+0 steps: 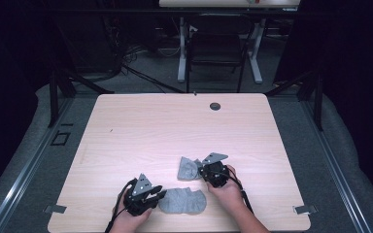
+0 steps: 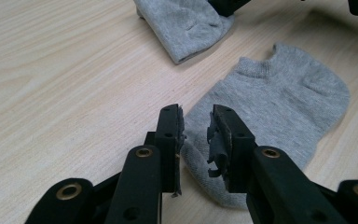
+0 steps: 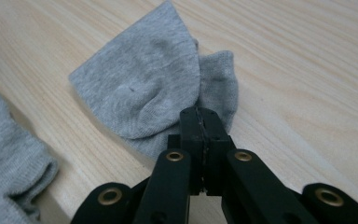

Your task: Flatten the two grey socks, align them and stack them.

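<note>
Now pairing two grey ankle socks on the bench (image 1: 126, 126).
Right gripper (image 3: 200, 119) clamped on folded sock (image 3: 140, 93); left gripper (image 2: 196, 126) half open over flat sock (image 2: 279, 107) edge; lower, then pinch one layer only.

High view looks down over the table (image 1: 175, 126); both gripper views sit close, sharing the grey socks (image 2: 279, 107)

A: Any readable text, labels, brands or numbers in these shots?
B: None. Checked the high view and both gripper views, nothing legible on any surface.
A: Signs or markings with characters?
B: No. No letters or digits that can be made out anywhere.
</note>
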Motion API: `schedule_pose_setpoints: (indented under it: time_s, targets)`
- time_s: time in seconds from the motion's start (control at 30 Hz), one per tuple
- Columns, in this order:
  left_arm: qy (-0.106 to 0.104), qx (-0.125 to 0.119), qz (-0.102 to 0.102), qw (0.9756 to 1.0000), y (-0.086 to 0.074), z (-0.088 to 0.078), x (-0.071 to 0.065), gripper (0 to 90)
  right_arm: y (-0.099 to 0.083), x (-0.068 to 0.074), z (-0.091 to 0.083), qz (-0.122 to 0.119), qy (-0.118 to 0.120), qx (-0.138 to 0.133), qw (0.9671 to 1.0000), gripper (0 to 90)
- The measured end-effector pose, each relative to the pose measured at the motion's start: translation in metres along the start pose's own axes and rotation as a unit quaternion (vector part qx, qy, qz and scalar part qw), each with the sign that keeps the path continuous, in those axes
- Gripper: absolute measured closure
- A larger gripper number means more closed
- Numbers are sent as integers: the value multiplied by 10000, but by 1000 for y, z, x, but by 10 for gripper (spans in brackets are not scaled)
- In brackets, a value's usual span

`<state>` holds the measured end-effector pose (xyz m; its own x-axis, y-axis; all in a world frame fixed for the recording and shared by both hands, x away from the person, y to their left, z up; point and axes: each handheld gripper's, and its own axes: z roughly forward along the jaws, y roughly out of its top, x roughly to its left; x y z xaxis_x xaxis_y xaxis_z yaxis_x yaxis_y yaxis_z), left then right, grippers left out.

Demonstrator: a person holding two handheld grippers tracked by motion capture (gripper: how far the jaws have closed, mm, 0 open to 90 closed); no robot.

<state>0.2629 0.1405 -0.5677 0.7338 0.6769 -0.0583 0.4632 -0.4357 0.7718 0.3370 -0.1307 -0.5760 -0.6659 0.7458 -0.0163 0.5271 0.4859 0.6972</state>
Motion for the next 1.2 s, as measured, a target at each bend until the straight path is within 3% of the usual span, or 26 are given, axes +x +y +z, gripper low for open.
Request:
schedule_pose_setpoints:
  time_s: [0.47,0.57,0.7,0.97,1.2]
  targets:
    - [-38,-46,87,9999,8,4,-7,725,-10,11,-10,-247,254,25,9994,900]
    - [-56,-12,126,9999,14,11,-10,724,-9,11,-11,-248,236,61,9994,900]
    - [-47,54,267,9996,24,21,-13,721,-8,8,-19,-43,244,-125,9996,900]
    - [-51,-32,357,9993,54,47,-19,703,-7,3,-40,-36,113,-235,9997,898]
    - [-2,121,363,9993,61,70,-24,693,-12,-5,-50,146,64,-430,9989,891]
